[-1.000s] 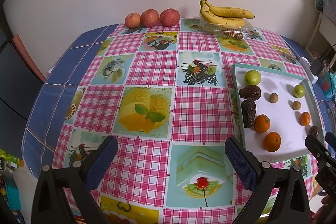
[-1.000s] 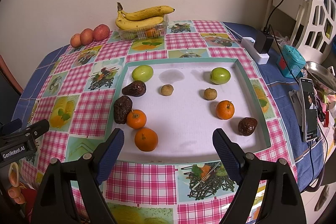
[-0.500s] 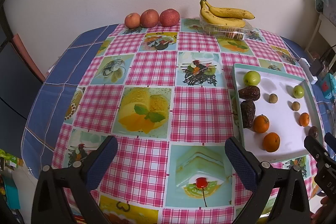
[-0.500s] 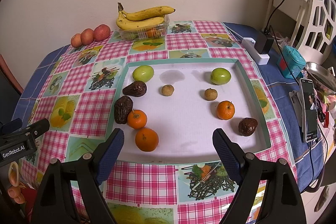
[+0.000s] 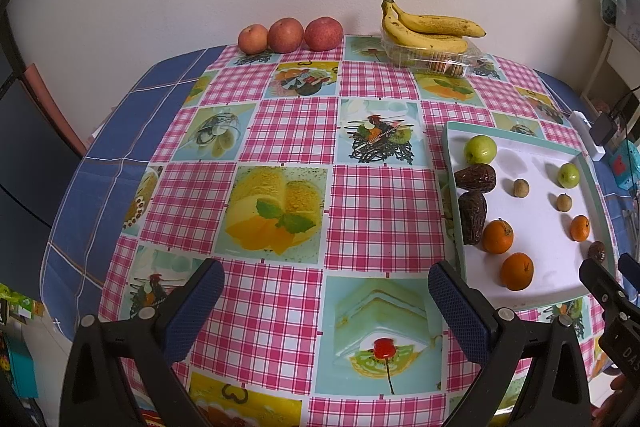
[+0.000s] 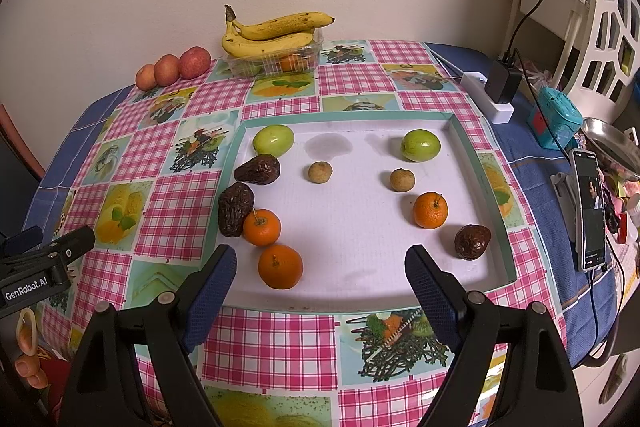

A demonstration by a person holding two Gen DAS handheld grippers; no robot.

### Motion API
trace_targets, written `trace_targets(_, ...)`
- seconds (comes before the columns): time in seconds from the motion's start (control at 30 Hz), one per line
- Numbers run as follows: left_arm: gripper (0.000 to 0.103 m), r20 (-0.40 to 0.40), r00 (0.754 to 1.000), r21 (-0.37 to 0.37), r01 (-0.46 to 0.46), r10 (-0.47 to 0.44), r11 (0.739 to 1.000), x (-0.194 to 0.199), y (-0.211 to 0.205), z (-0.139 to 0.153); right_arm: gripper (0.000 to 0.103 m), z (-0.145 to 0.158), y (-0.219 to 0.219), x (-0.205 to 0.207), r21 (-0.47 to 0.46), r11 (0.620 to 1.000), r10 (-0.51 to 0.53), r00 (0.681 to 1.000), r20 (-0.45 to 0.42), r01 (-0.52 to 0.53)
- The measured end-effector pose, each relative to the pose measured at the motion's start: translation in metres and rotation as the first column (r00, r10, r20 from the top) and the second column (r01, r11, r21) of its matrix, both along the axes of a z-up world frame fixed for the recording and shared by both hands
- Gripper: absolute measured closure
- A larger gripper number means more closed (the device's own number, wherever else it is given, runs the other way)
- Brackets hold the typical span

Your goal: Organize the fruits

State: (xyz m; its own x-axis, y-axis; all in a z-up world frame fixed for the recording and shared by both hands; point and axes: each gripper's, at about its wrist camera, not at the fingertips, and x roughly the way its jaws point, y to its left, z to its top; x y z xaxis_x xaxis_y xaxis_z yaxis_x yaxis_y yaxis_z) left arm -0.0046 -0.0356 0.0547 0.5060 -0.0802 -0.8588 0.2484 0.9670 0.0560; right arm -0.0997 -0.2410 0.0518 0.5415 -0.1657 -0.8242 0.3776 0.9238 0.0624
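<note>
A white tray (image 6: 360, 227) with a teal rim holds fruit in two groups. On its left lie a green fruit (image 6: 273, 140), two dark wrinkled fruits (image 6: 258, 169), two oranges (image 6: 280, 265) and a small brown fruit (image 6: 319, 172). On its right sit a green fruit (image 6: 420, 145), a small brown fruit (image 6: 401, 179), an orange (image 6: 430, 209) and a dark fruit (image 6: 472, 241). My right gripper (image 6: 320, 291) hovers open over the tray's near edge, holding nothing. My left gripper (image 5: 326, 303) hangs open over the tablecloth, left of the tray (image 5: 544, 247).
Three red apples (image 5: 290, 35) and bananas (image 5: 428, 27) on a clear box stand at the far edge by the wall. A phone (image 6: 588, 211), a charger (image 6: 502, 83), a teal box (image 6: 558, 117) and a metal bowl (image 6: 608, 143) crowd the table's right side.
The left wrist view has shifted slightly, so the tray sits a bit further left in it. The right gripper and the fruits have barely moved.
</note>
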Motion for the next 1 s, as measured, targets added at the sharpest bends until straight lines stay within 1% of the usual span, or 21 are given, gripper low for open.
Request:
trace_targets(0.73, 0.000, 0.002, 1.000, 0.002, -0.005, 0.005, 1.000, 0.0008, 0.0012, 0.0006, 0.016, 0.0000, 0.0000, 0.0001, 0.000, 1.000, -0.001, 1.000, 0.000, 0.001)
trace_targets(1.0, 0.000, 0.002, 1.000, 0.005, -0.023, 0.023, 1.000, -0.0007, -0.0011, 0.0007, 0.016, 0.0000, -0.0004, 0.0001, 0.000, 1.000, 0.000, 1.000, 0.000, 0.000)
